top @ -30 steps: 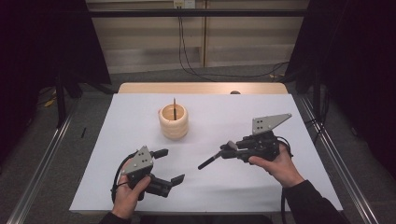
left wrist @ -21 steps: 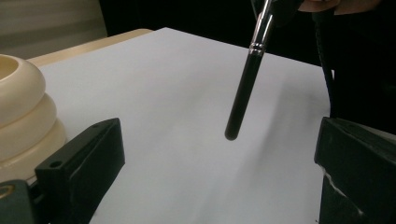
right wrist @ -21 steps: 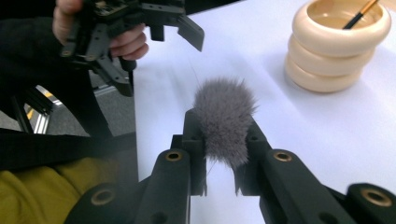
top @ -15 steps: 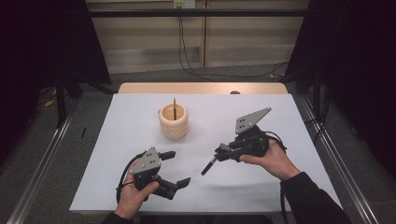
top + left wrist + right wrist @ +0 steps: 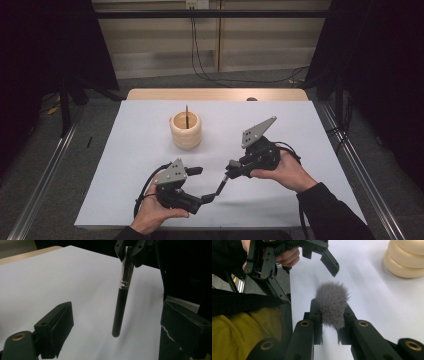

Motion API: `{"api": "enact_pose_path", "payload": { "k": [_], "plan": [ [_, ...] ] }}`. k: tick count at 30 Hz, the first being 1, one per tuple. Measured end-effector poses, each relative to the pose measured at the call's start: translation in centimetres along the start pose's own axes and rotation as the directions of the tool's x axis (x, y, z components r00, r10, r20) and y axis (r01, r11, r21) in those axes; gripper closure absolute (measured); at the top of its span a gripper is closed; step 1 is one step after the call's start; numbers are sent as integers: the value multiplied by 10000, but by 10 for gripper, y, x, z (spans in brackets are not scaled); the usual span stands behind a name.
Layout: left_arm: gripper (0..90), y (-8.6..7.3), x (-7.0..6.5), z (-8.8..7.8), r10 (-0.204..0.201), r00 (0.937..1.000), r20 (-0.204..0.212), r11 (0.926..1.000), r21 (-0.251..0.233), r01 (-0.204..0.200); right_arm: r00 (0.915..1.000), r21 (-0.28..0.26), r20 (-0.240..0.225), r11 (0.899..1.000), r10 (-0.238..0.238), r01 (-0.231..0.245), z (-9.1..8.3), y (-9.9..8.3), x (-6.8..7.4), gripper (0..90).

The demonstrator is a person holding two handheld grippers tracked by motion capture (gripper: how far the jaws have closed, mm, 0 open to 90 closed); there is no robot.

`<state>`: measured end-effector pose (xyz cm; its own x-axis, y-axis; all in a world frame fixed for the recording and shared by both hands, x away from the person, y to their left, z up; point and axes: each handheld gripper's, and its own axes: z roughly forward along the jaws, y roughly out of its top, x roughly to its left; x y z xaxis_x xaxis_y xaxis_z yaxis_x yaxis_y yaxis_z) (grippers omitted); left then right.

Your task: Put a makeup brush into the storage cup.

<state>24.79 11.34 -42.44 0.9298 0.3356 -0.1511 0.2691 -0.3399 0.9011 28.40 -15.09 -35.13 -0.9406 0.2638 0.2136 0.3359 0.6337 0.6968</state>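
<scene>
The left gripper (image 5: 204,186) has its fingers wide, just beginning to close, with the black handle of the makeup brush (image 5: 121,303) between them but untouched. The right gripper (image 5: 231,170) is clamped on the brush's bristle end and holds it above the tabletop (image 5: 310,150). The handover looks about halfway: the left must still grip, and the wooden holder (image 5: 186,131) waits farther back.
</scene>
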Motion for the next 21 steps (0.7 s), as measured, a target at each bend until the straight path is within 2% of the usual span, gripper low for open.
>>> {"api": "enact_pose_path", "payload": {
  "k": [5, 8, 12, 14, 15, 16, 18, 20, 21],
  "plan": [
    [207, 5, -1, 5, 378, 9993, -3, 9990, 227, -377, 9999, 10, -62, 9999, -105, 105, 1, 1, 2, 774],
    [313, 8, -3, 8, 554, 9984, 74, 9981, 248, -556, 10000, -50, -31, 10000, -53, 53, 2, 0, 2, 774],
    [459, 11, -2, 13, 537, 9985, 141, 9984, 180, -539, 10000, -99, -9, 9999, -74, 74, 4, 1, 3, 774],
    [481, 13, -3, 16, 628, 9978, 188, 9975, 307, -634, 9999, -127, -91, 9999, -86, 85, 4, 0, 2, 774],
    [505, 14, -4, 17, 674, 9975, 217, 9974, 256, -679, 10000, -155, 39, 9999, -55, 56, 3, 0, 3, 774],
    [508, 15, -4, 19, 664, 9976, 201, 9973, 311, -670, 9999, -201, -100, 9998, -71, 69, 3, 0, 2, 774],
    [518, 15, -5, 21, 557, 9983, 161, 9982, 209, -560, 10000, -283, -62, 9996, -58, 56, 4, -1, 4, 774],
    [570, 16, -6, 23, 626, 9977, 249, 9978, 202, -631, 9999, -269, -73, 9996, -78, 76, 5, -1, 4, 774],
    [580, 17, -6, 23, 630, 9979, 162, 9975, 322, -635, 9999, -248, -115, 9997, -66, 63, 5, -1, 5, 774]
  ]
}}
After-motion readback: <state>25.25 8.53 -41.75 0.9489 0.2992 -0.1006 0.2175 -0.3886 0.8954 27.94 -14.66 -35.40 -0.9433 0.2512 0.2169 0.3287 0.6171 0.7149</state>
